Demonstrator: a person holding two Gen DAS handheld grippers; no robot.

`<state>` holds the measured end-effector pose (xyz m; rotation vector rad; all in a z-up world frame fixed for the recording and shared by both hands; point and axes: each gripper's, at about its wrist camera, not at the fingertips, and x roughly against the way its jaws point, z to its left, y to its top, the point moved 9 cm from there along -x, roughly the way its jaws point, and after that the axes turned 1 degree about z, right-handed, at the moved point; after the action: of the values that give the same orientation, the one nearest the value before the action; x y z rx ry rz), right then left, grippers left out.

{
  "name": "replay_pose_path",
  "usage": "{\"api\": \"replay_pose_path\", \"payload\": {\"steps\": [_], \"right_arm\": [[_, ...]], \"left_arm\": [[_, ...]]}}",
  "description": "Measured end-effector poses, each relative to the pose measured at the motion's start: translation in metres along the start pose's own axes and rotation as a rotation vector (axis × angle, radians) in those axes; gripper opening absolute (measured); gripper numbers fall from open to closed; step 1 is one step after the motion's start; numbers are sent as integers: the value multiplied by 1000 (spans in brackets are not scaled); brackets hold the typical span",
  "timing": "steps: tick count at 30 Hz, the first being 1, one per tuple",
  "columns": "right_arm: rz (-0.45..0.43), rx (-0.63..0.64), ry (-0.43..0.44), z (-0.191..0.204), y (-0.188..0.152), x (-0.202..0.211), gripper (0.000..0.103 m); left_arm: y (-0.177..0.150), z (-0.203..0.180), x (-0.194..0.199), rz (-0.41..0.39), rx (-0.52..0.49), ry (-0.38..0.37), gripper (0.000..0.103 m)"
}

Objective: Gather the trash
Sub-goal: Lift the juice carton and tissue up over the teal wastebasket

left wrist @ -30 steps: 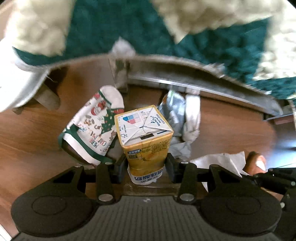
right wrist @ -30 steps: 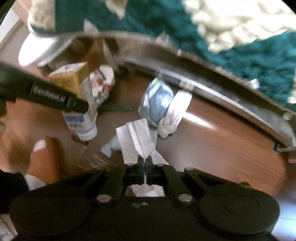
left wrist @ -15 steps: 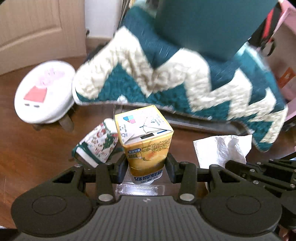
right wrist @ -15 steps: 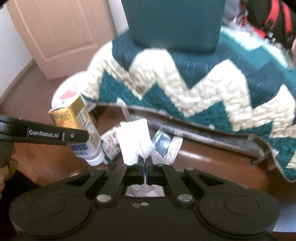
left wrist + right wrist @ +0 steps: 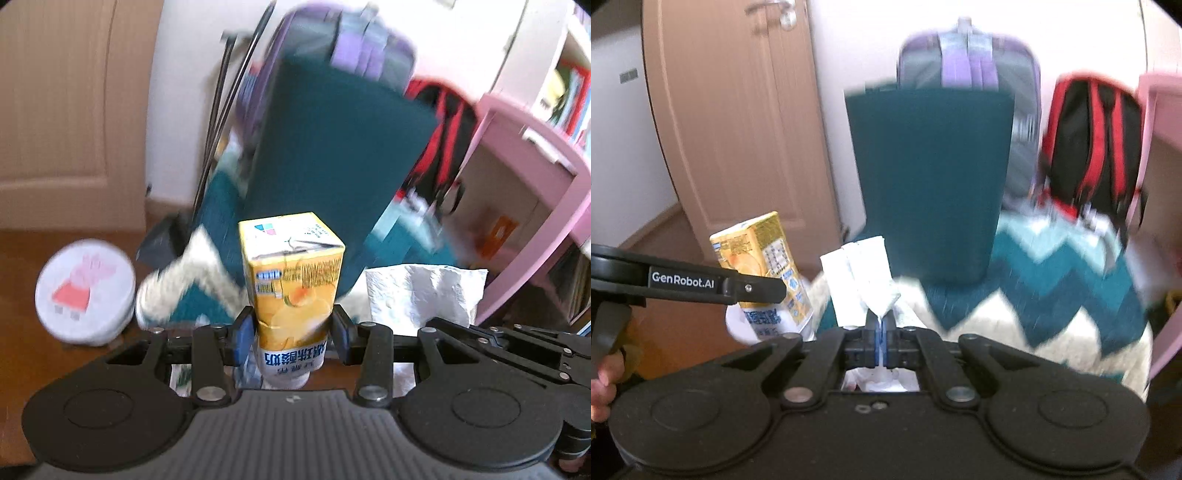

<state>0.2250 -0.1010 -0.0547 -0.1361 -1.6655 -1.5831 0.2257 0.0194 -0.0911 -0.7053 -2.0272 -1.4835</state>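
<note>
Behind everything, a wooden door point(image 5: 738, 122) on the left. In front of the wall, a teal chair back point(image 5: 931, 177), a purple suitcase point(image 5: 967, 55) rising behind it, a red-and-black backpack point(image 5: 1093, 144) to its right. On the seat, a teal-and-cream zigzag blanket point(image 5: 1045, 295), blurred. Far right, a pink shelf point(image 5: 532, 177). Low on the left, a round white stool point(image 5: 85, 291) with a pink cartoon print, standing on the wood floor point(image 5: 22, 354).

Nearer the cameras, the trash — both pieces held up in the air, well above the floor. Clamped upright in the left gripper point(image 5: 291, 332), a yellow carton point(image 5: 291, 280), squeezed at its lower half (blue Chinese lettering below the pads, upside down). Pinched in the right gripper point(image 5: 880, 332), a white tissue point(image 5: 864, 273), jaws nearly touching, the paper standing up from the tips and a crumpled end hanging behind them. Carton and tissue side by side, near but apart, carton to the left.
</note>
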Motion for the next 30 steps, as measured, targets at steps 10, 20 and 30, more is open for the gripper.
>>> {"api": "replay_pose_path", "payload": {"steps": [10, 20, 30], "right_arm": [[-181, 53, -47, -16, 105, 33, 1], [-269, 33, -91, -46, 194, 21, 1], [-268, -10, -100, -78, 240, -28, 1]], "left_arm": [[89, -43, 43, -176, -40, -49, 41], [191, -72, 57, -285, -72, -68, 41], [263, -82, 12, -282, -103, -32, 41]]}}
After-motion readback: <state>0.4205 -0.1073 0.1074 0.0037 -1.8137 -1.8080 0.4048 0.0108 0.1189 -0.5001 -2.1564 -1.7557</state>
